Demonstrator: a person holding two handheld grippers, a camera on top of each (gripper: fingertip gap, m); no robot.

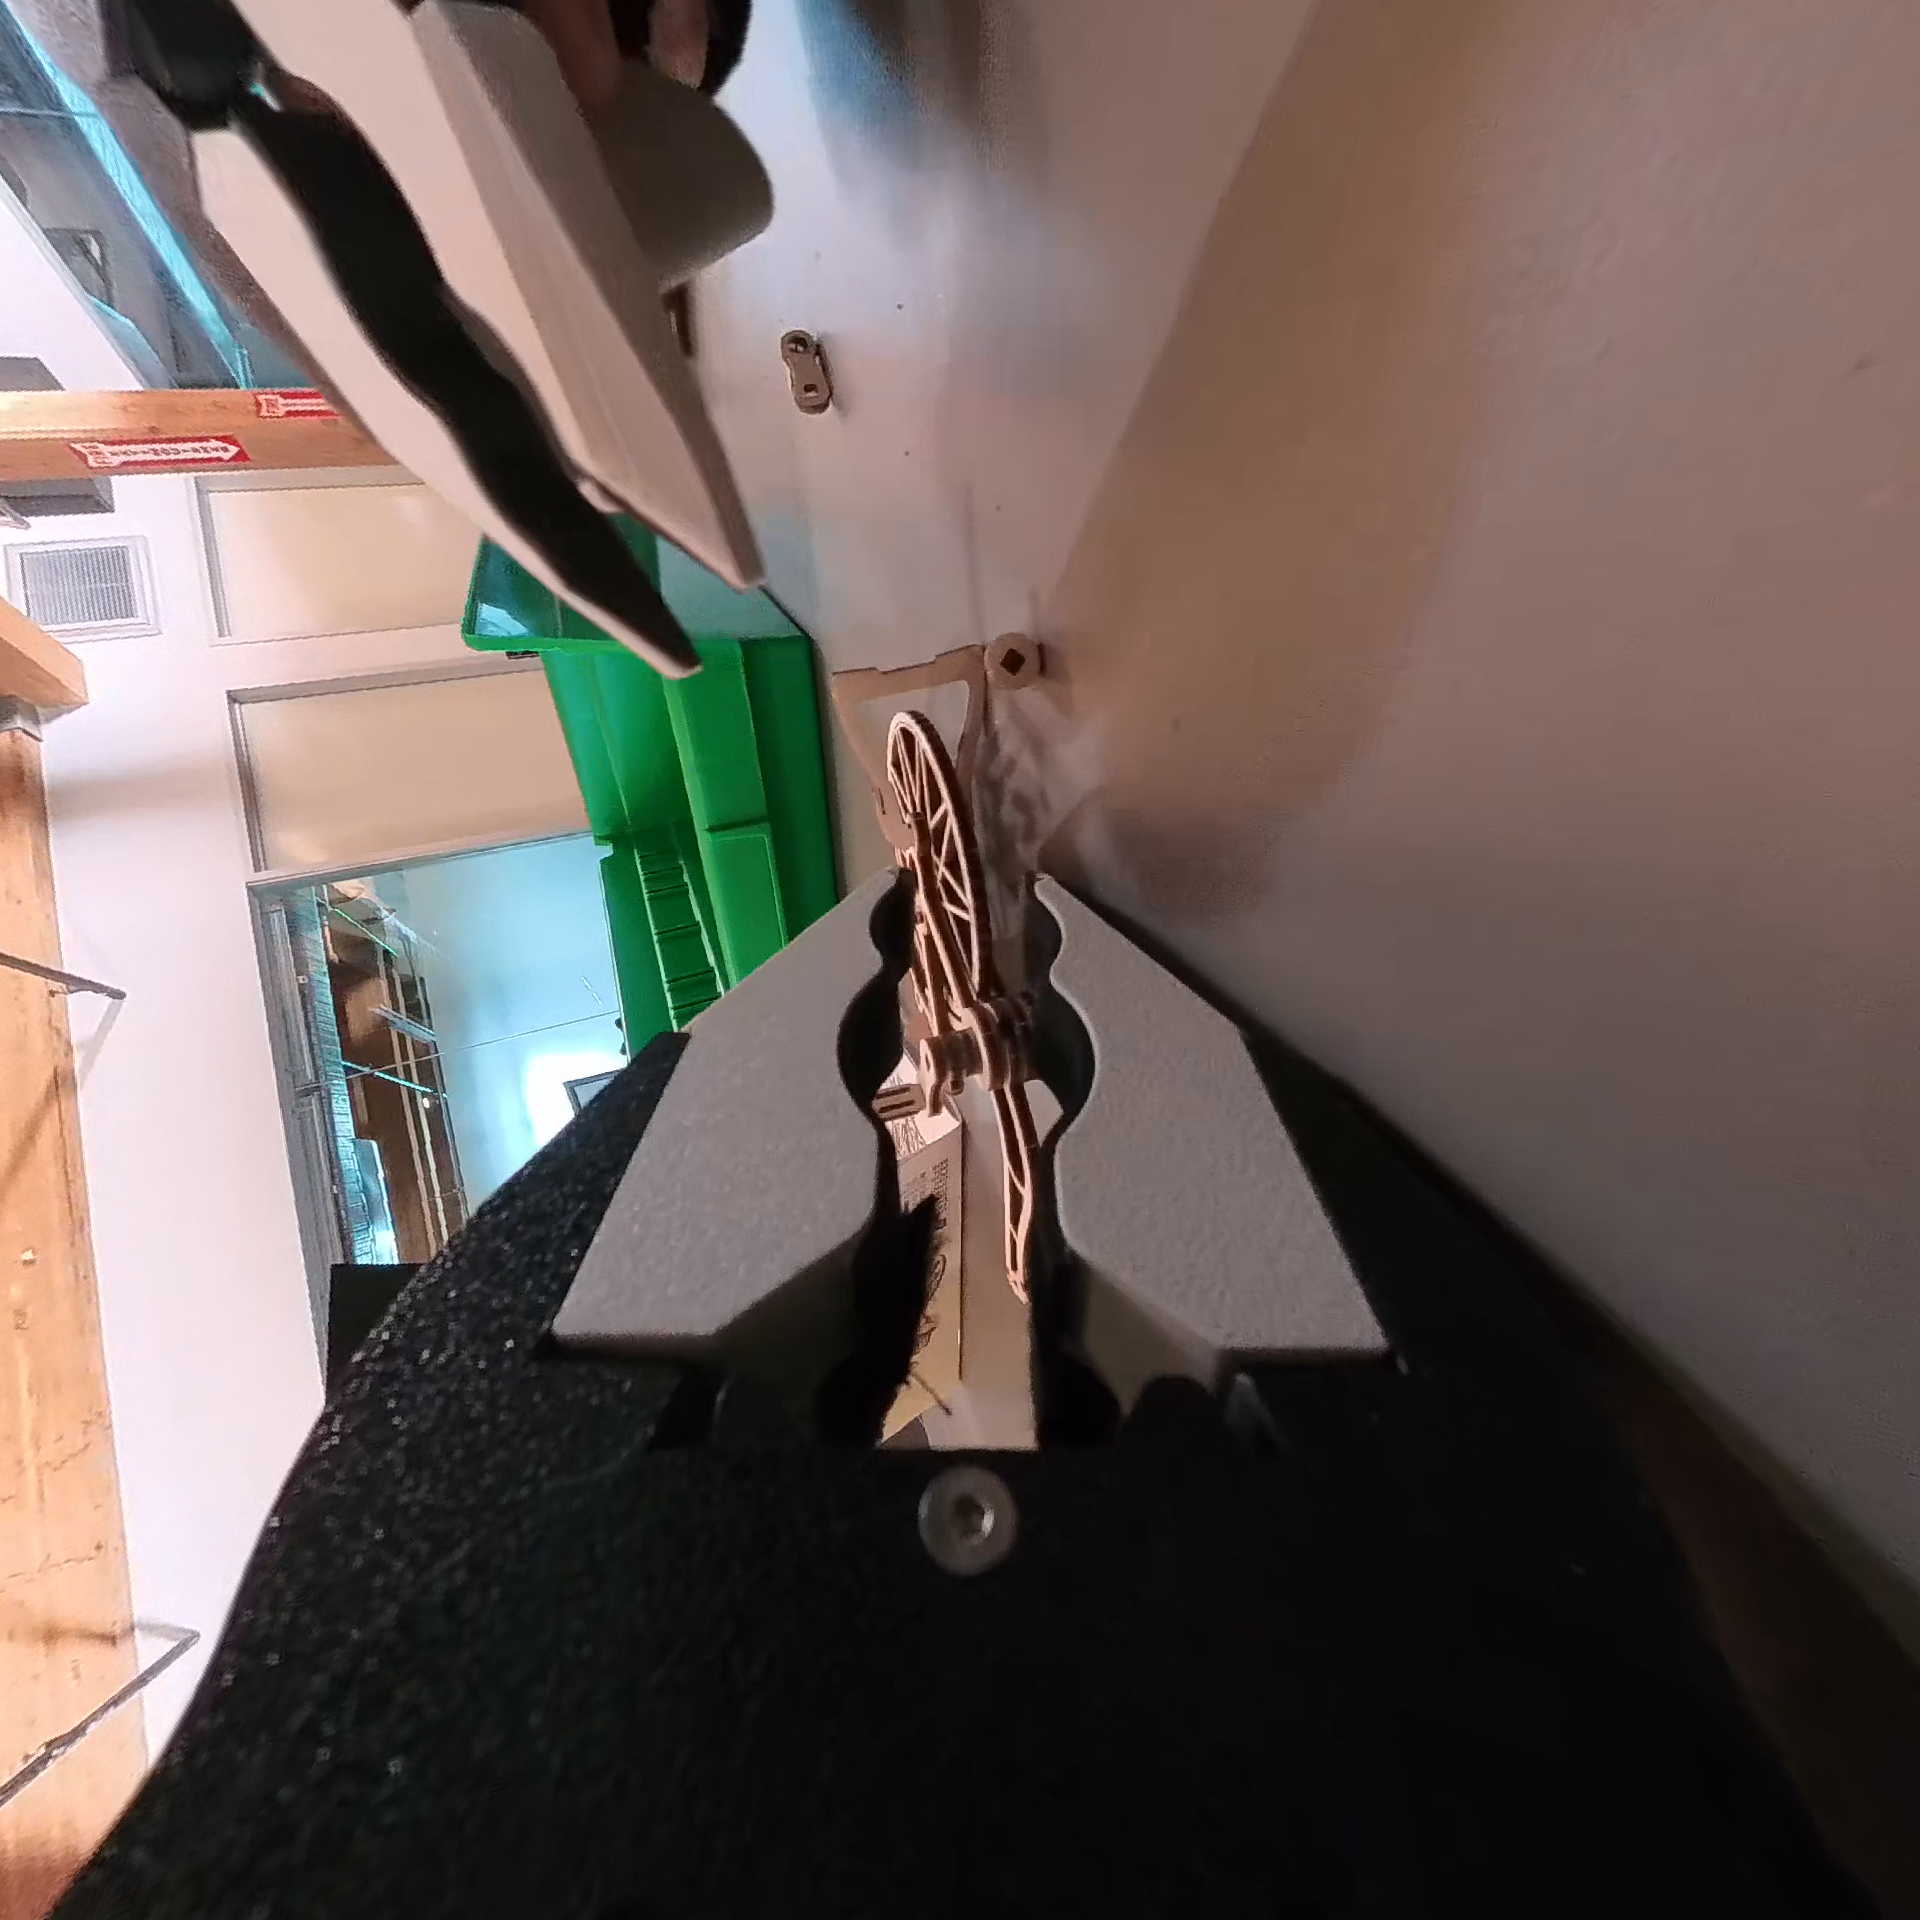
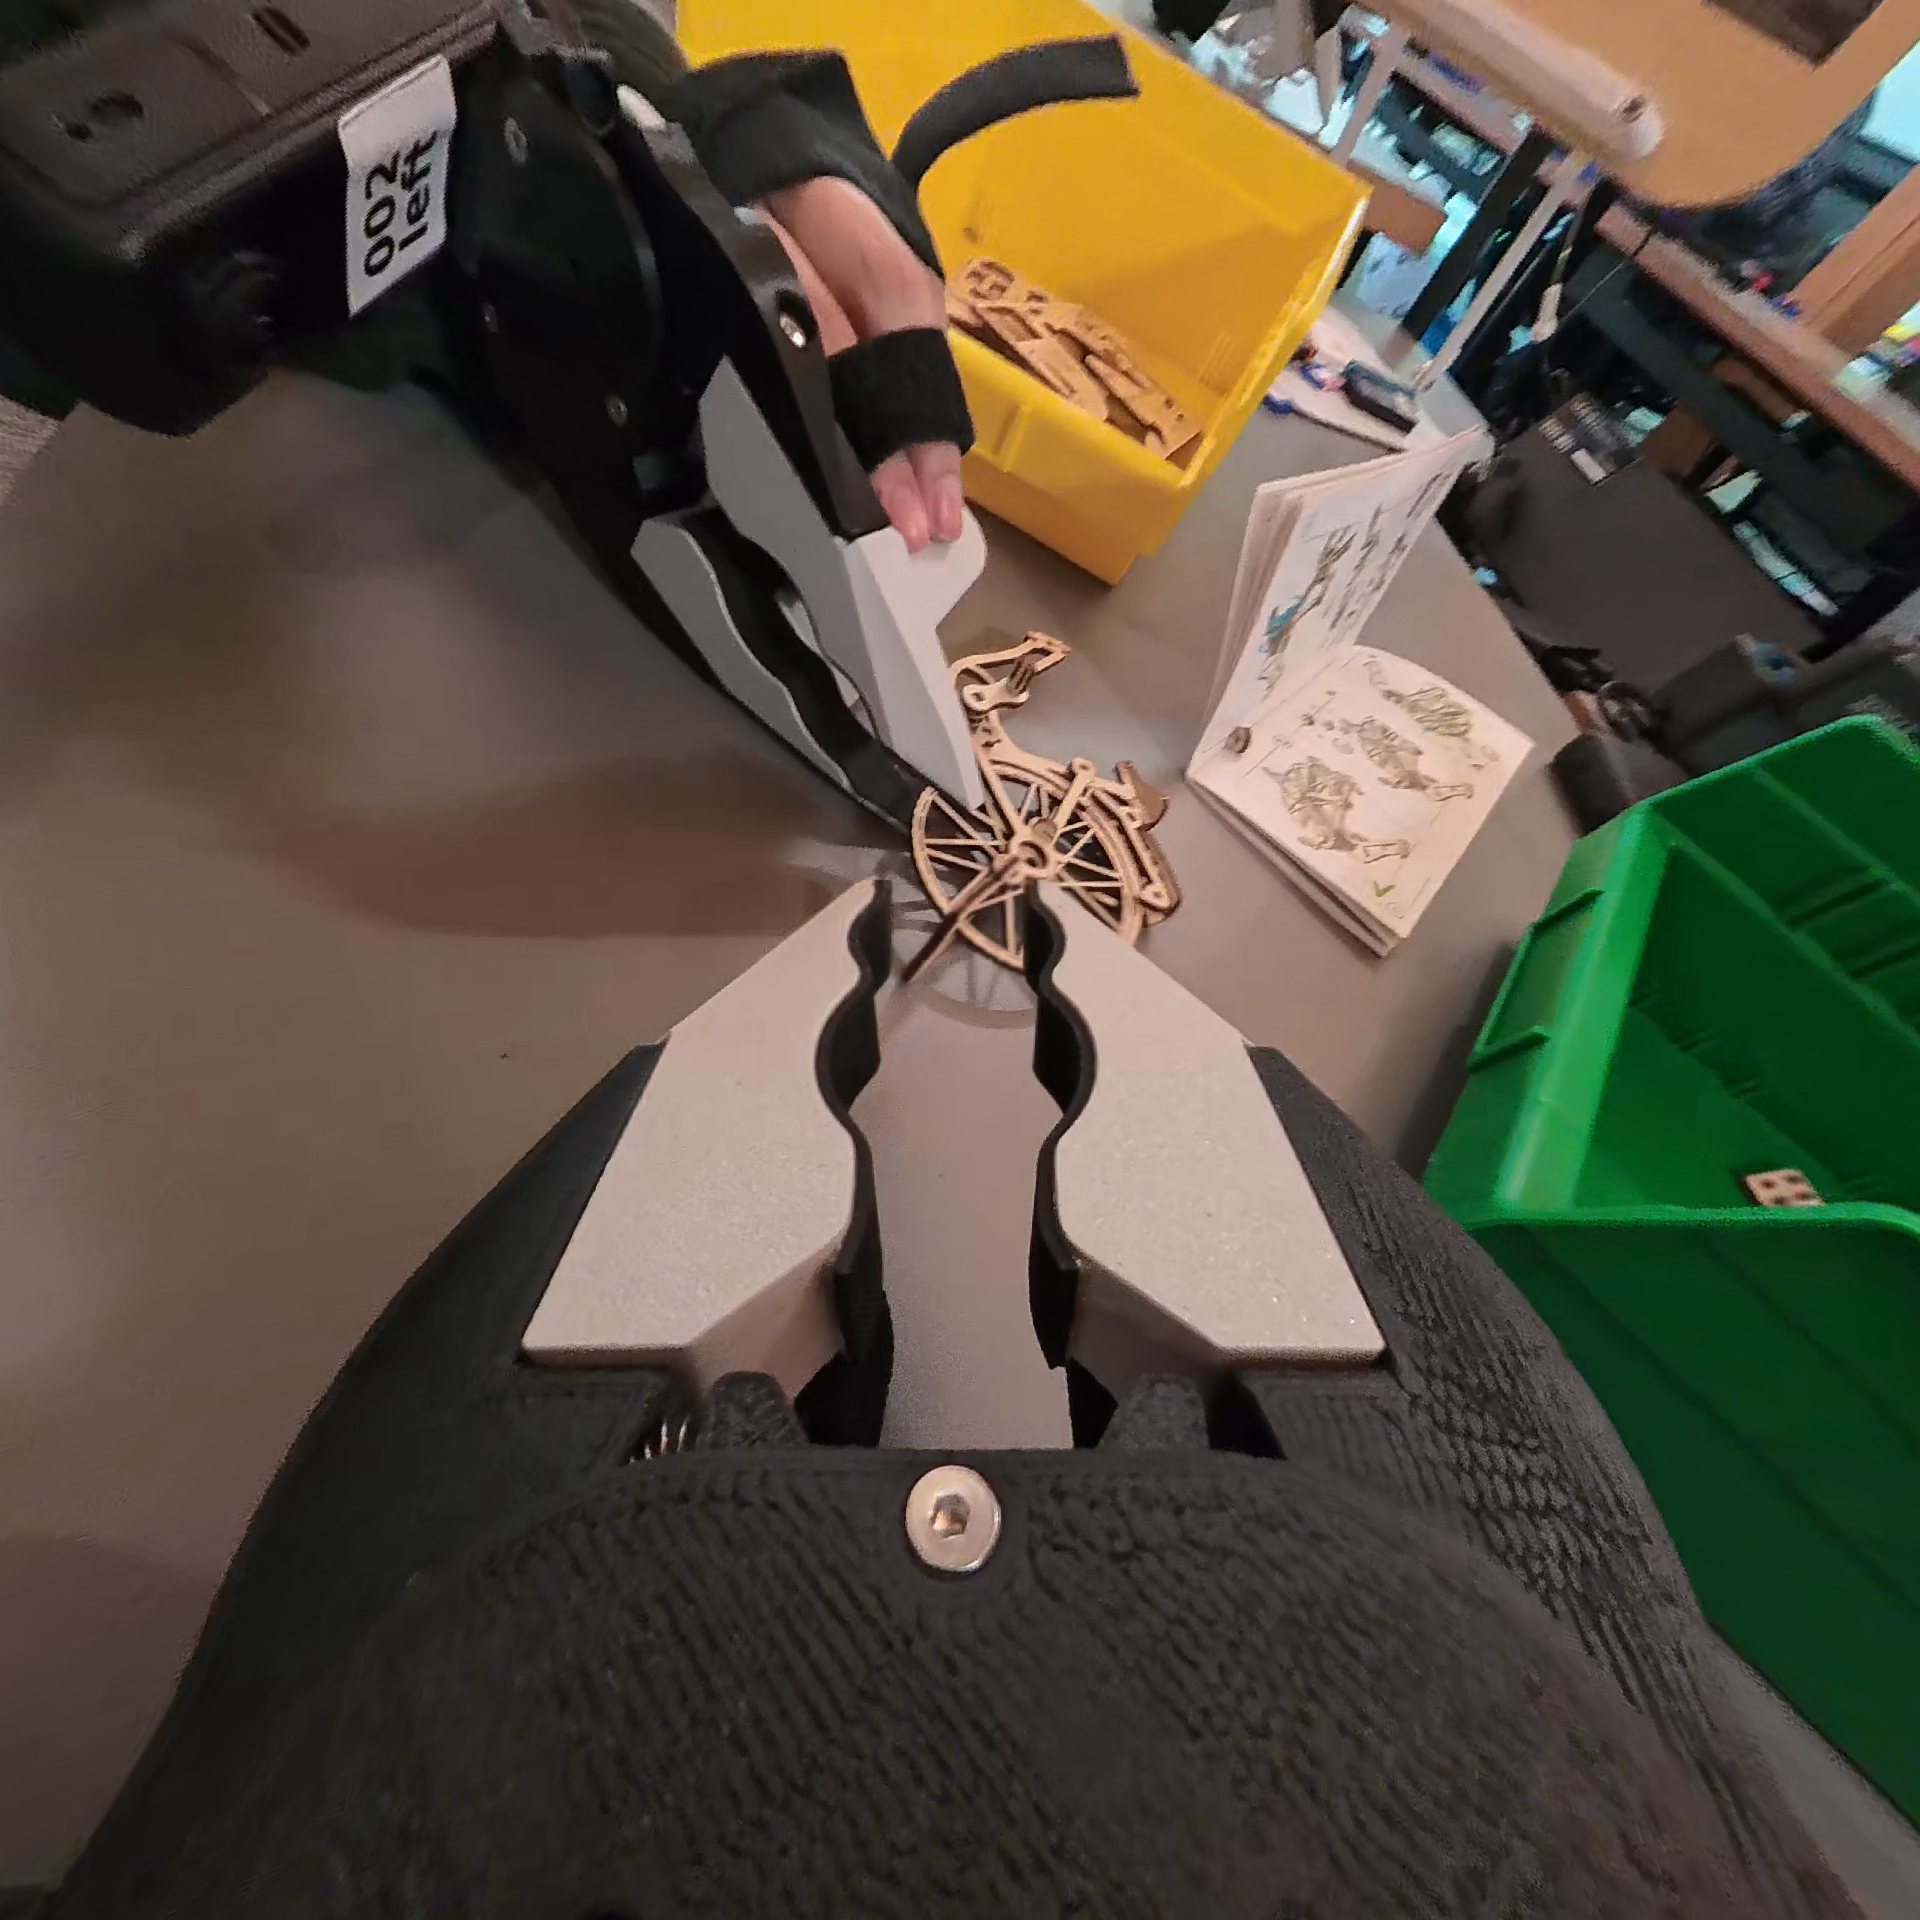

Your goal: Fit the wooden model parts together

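Grey tabletop, bins behind. Left gripper clamping wooden bicycle model between fingertips, steadying it upright for fitting. Right gripper hovering released, jaws apart, just before wheel.

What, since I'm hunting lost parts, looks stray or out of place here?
One small holed wooden piece lies alone at the green bin's front edge, away from the parts pile in the yellow bin.
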